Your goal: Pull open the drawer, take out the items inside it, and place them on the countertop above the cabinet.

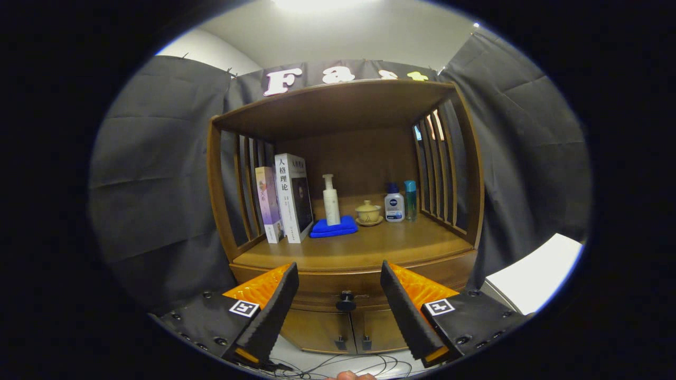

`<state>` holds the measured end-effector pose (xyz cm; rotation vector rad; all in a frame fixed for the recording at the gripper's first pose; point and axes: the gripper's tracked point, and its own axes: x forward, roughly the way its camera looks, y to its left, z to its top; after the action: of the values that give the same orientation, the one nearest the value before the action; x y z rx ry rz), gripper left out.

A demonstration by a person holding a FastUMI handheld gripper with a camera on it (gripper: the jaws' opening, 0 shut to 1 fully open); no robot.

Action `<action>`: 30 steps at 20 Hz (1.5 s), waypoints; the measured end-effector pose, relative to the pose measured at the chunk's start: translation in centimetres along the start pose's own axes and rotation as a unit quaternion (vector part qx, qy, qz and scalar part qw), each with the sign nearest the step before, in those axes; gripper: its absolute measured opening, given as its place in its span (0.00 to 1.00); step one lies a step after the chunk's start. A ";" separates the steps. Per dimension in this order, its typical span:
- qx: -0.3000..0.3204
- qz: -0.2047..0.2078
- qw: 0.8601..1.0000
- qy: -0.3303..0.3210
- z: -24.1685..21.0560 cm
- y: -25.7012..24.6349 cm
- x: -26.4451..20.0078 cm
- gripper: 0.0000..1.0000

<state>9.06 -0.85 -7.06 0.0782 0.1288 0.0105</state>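
The drawer (346, 287) sits closed in the front of the wooden cabinet (348, 211), directly under the surface (369, 245) and above the two small cabinet doors (338, 330). Its dark round knob (346, 302) is centred on the drawer front and lies straight ahead of the tool (339, 287), in the gap between the two black-padded fingers (272, 309) but beyond their tips, not yet touched. The tool is released, its fingers spread wide with nothing between them. The relation the next move turns on is this line-up: the knob is dead centre between the fingers and a little lower than their tips, so the approach looks to be a straight push forward with a slight dip, then a close on the knob and a pull back toward the holder. The drawer front runs side to side, across the fingers' line. On the surface above stand two books (282, 203), a white pump bottle (331, 200) on a folded blue cloth (332, 227), a small lidded cup (368, 212) and two bottles (400, 202), leaving bare wood at the front for what comes out. The drawer's contents are hidden while it is shut.
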 end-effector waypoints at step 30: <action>-0.036 -0.027 0.994 0.098 -16.7 -0.9 13.1 0.36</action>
<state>19.89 -0.25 -25.35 0.0003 0.3276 -0.0314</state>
